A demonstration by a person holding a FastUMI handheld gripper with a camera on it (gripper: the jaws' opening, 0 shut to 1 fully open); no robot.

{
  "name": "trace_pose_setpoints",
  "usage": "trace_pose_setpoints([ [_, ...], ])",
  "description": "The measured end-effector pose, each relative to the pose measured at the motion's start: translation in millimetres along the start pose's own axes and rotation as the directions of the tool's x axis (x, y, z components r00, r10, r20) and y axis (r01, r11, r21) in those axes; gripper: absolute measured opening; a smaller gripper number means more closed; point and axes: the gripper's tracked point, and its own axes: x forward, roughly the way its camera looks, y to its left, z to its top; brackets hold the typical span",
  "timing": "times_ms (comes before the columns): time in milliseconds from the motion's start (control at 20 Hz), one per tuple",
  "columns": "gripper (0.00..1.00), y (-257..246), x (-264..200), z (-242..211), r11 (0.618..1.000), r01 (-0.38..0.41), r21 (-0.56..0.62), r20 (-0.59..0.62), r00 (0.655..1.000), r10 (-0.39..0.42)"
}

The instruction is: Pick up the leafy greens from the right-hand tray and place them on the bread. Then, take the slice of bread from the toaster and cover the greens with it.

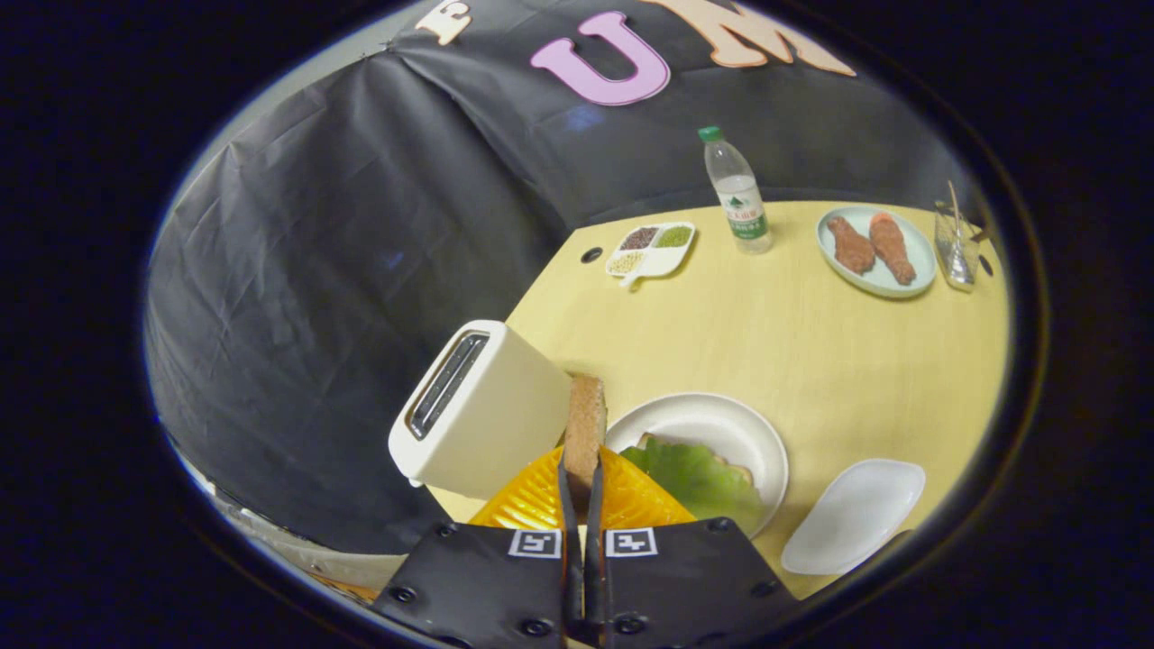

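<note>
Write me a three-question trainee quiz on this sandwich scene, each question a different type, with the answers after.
1. True or false: the gripper is shut on the slice of bread.
2. Multiple choice: the leafy greens lie A) on the white tray, B) on the bread on the round white plate, C) in the toaster.
3. Fill in: the far plate beside the water bottle holds two ___ drumsticks.

Key: 1 true; 2 B; 3 fried.
</note>
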Motion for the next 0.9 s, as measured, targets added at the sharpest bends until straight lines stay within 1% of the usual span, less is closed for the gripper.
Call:
trace_pose_setpoints([
  [150,0.04,-12.8,6.0,-13.8,0.999,-0.007,0.051,-0.022,1.0,0.009],
  [300,0.04,-31.7,8.6,-22.8,0.996,0.007,0.086,-0.037,0.999,-0.004],
  [450,0.05,-58.0,11.5,-31.0,0.995,0.051,0.086,-0.051,0.998,-0.047],
  [650,0.08,-73.6,11.6,-46.5,0.992,0.086,0.092,-0.067,0.995,-0.08],
  [800,0.29,-87.7,14.5,-54.7,0.989,0.128,0.069,-0.067,0.99,-0.123],
  [900,0.44,-98.6,10.2,-50.5,0.985,0.164,0.062,-0.052,0.986,-0.161],
])
